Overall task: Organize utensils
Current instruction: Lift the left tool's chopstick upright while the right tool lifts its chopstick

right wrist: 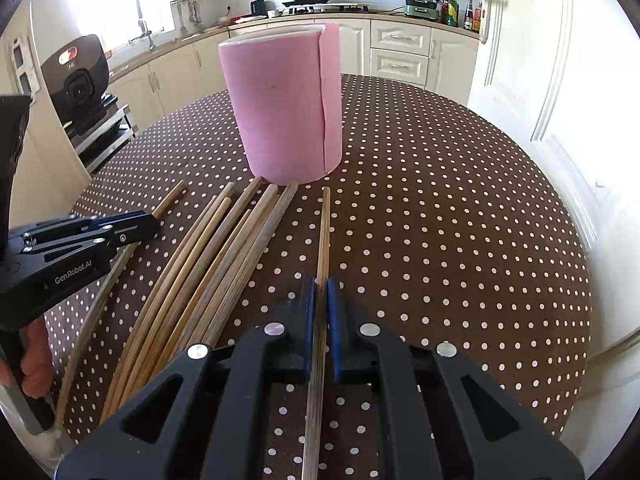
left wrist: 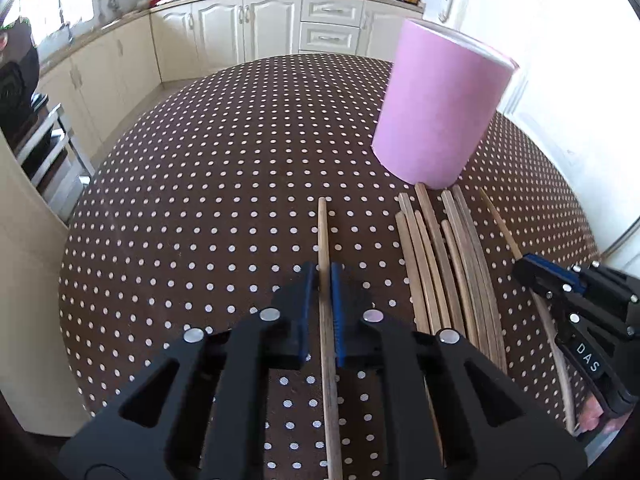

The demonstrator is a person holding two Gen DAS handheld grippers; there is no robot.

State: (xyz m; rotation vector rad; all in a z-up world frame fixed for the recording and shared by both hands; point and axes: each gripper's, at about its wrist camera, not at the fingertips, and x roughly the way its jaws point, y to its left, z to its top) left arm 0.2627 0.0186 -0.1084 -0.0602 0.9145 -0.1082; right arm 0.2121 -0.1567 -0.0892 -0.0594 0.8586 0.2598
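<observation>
Brown polka-dot tablecloth (left wrist: 200, 200) before cream kitchen cabinets (left wrist: 224, 28).

bright daylight floods in from a window (right wrist: 120, 4) at upper left, blowing out white; fisheye bends edges, corners dark.

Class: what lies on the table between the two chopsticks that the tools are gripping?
A loose bundle of chopsticks, seen in both wrist views, between the left tool and the right tool.
</observation>
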